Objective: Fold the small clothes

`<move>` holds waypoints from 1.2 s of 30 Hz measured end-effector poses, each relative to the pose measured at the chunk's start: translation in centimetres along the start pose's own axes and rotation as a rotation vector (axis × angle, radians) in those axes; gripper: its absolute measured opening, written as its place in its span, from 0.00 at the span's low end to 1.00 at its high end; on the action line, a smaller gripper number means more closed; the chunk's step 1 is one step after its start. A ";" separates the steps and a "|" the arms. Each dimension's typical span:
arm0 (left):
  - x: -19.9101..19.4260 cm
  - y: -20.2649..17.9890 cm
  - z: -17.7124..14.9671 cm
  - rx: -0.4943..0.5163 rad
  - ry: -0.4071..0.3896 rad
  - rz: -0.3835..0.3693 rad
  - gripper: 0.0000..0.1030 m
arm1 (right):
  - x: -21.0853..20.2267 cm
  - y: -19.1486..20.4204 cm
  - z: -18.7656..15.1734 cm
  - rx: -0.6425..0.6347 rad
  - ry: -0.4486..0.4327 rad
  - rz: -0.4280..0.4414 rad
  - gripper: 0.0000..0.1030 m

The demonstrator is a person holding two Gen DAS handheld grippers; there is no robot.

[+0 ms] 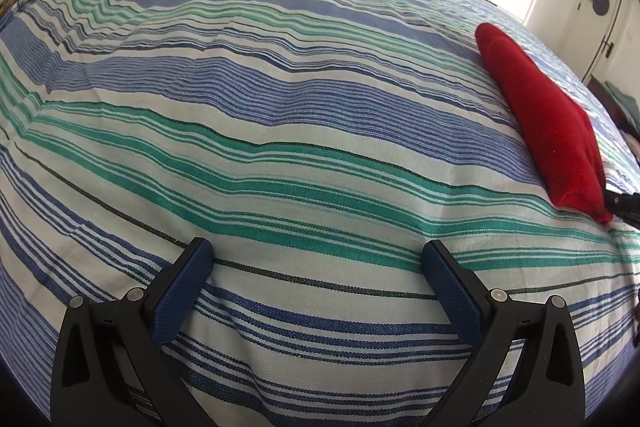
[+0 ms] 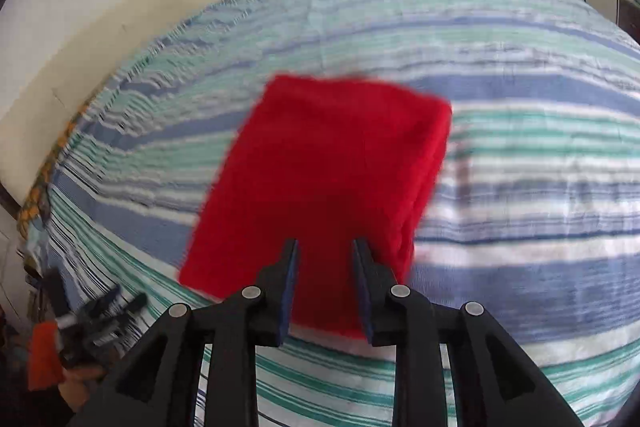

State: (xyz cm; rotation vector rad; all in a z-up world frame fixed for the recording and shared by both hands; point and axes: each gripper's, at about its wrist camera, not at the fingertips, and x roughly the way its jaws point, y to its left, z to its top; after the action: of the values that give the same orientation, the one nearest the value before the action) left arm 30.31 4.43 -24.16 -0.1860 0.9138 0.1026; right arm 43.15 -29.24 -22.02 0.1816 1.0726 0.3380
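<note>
On the striped bedcover (image 1: 304, 131) the folded red cloth (image 2: 324, 179) lies flat. The right wrist view shows the right gripper (image 2: 325, 247) above its near edge, jaws a little apart; whether they pinch it I cannot tell. The left wrist view shows the left gripper (image 1: 318, 247) wide open, empty, cloth far right.

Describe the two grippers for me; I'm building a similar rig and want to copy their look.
Both match. The left hand-held gripper has two matte black plastic fingers that splay out in a V, each with triangular cut-outs, round silver pivot pins and a dark blue textured pad on its inner face. The right hand-held gripper has the same black fingers, silver pins and blue pads. No cables, markings or sleeves show.
</note>
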 end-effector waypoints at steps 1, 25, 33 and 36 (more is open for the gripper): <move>0.0 -0.1 0.0 0.003 0.002 0.004 0.99 | 0.3 -0.3 -0.4 0.011 -0.021 0.010 0.27; -1.3 0.0 0.4 0.010 0.075 0.004 0.99 | -8.6 -2.4 -12.9 0.029 -0.044 -0.199 0.79; -3.5 -4.5 5.6 -0.111 0.085 -0.394 0.99 | -11.8 -6.3 -7.3 0.194 -0.143 0.053 0.79; -1.0 -8.0 7.8 -0.078 0.150 -0.450 0.99 | -10.8 -7.5 -2.4 0.240 -0.173 0.164 0.79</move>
State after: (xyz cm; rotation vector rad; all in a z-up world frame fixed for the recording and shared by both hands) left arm 37.15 -1.85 -17.77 -0.4720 0.9974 -0.2964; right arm 37.73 -40.13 -16.46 0.5060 0.9264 0.3336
